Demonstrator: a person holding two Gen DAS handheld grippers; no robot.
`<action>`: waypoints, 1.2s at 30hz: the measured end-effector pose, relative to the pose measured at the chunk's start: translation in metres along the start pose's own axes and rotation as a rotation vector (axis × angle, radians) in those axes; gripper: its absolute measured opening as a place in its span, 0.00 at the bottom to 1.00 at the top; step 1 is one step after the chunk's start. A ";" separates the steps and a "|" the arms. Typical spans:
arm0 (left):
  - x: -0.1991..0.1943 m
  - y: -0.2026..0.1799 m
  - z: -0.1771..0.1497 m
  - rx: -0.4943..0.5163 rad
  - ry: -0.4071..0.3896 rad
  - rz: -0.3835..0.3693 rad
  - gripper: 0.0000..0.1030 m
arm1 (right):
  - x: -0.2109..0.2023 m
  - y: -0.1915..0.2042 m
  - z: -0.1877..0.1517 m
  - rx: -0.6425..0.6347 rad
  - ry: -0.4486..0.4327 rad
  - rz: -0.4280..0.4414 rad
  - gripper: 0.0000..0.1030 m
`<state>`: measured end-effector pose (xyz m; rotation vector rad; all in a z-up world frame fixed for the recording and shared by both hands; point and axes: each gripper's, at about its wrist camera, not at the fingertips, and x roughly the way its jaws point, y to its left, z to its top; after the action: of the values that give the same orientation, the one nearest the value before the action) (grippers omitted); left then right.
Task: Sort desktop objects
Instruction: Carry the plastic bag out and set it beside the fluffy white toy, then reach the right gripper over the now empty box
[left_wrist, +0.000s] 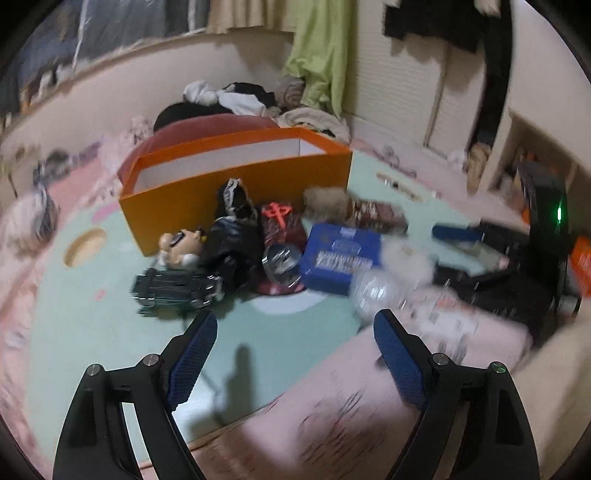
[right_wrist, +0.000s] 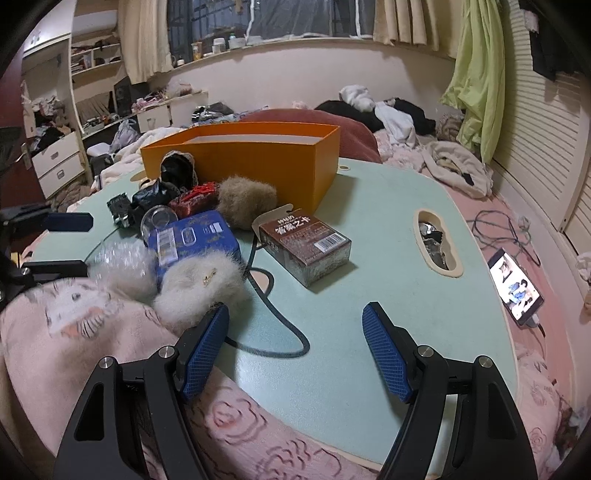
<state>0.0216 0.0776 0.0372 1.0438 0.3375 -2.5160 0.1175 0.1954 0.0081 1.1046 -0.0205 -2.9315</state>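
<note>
Pale green laminate covers the bench (right_wrist: 369, 236), which stands on a bed with pink bedding. At its left end in the right wrist view lies a dark toy car (right_wrist: 120, 210), with crumpled black plastic (right_wrist: 155, 194) beside it and a clear glass jar (right_wrist: 157, 221) on its side. Next come a red pouch (right_wrist: 195, 199), a blue tin (right_wrist: 199, 240) and, in front of it, a pale fluffy pouch (right_wrist: 203, 291). A tan furry ball (right_wrist: 247, 203) lies just before the orange box (right_wrist: 258, 162), which stands open at the bench's far side. A brown card box (right_wrist: 306, 243) sits further right, apart from the pile. A phone (right_wrist: 517, 284) lies on the bedding at the right. The left gripper (left_wrist: 295, 332) is spread wide with nothing between its pads, above the bench's near edge. The right gripper (right_wrist: 295, 321) is likewise wide apart and empty, its left pad just beside the fluffy pouch.
</note>
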 end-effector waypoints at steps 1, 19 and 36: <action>0.004 0.000 0.003 -0.047 0.011 -0.025 0.84 | -0.001 0.001 0.003 0.005 -0.004 0.008 0.73; 0.001 0.035 -0.016 -0.219 -0.009 0.163 0.85 | -0.011 0.006 0.041 0.036 -0.124 0.058 0.73; 0.026 0.032 -0.027 -0.119 0.045 0.257 0.99 | 0.126 0.055 0.178 0.078 0.161 0.054 0.73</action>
<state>0.0359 0.0518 -0.0018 1.0278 0.3375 -2.2203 -0.0941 0.1404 0.0594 1.3261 -0.1621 -2.8074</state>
